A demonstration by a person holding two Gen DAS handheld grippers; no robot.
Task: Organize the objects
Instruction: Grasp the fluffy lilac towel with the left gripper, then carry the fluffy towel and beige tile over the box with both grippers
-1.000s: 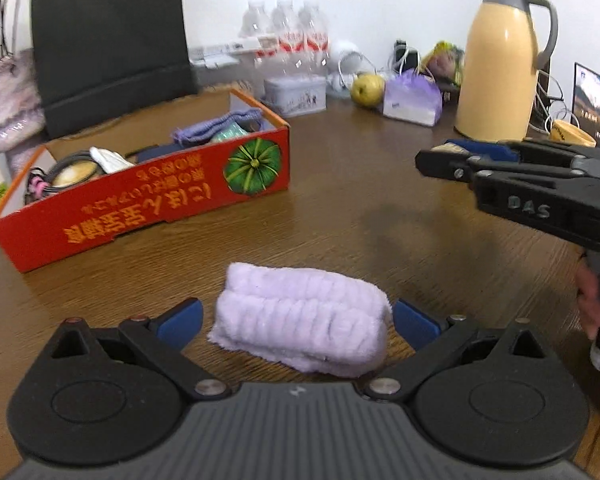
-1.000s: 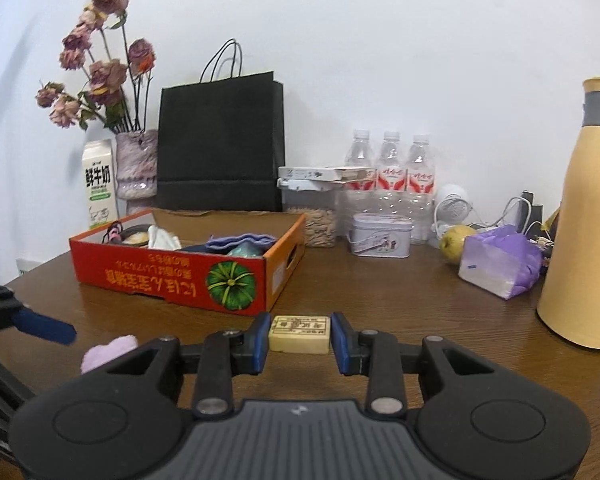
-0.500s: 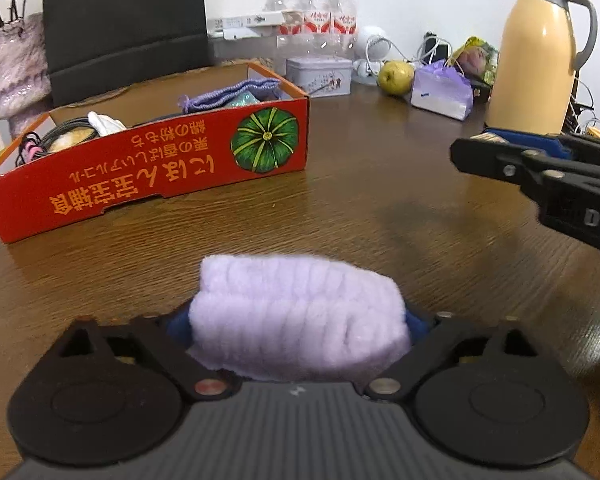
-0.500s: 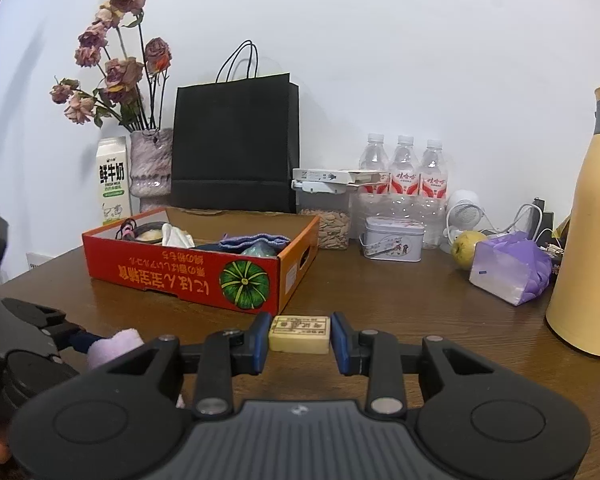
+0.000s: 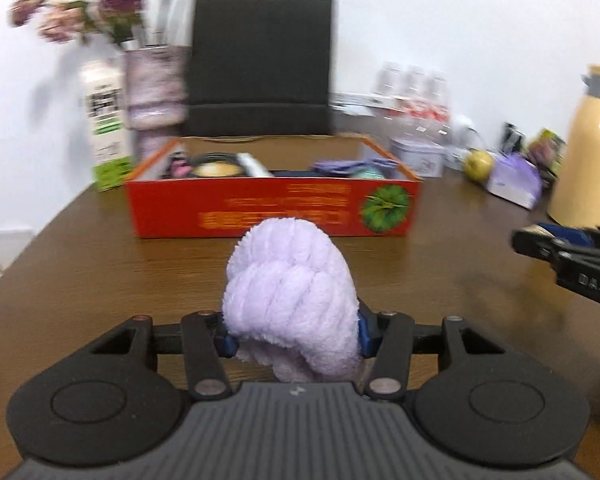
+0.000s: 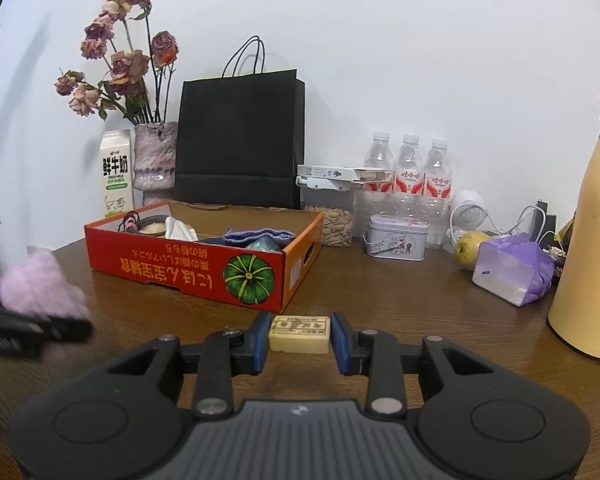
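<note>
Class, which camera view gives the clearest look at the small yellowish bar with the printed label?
The right wrist view: the yellowish bar sits sharp and centred between the right gripper's blue pads, label facing the camera. The left wrist view shows only that gripper from the side; the bar is hidden.

The left gripper (image 5: 294,338) is clamped on a bunched lilac towel (image 5: 292,300) held above the wooden table (image 5: 100,280), with the red cardboard box (image 5: 274,210) at twelve o'clock and the right gripper (image 5: 540,246) at three o'clock.
</note>
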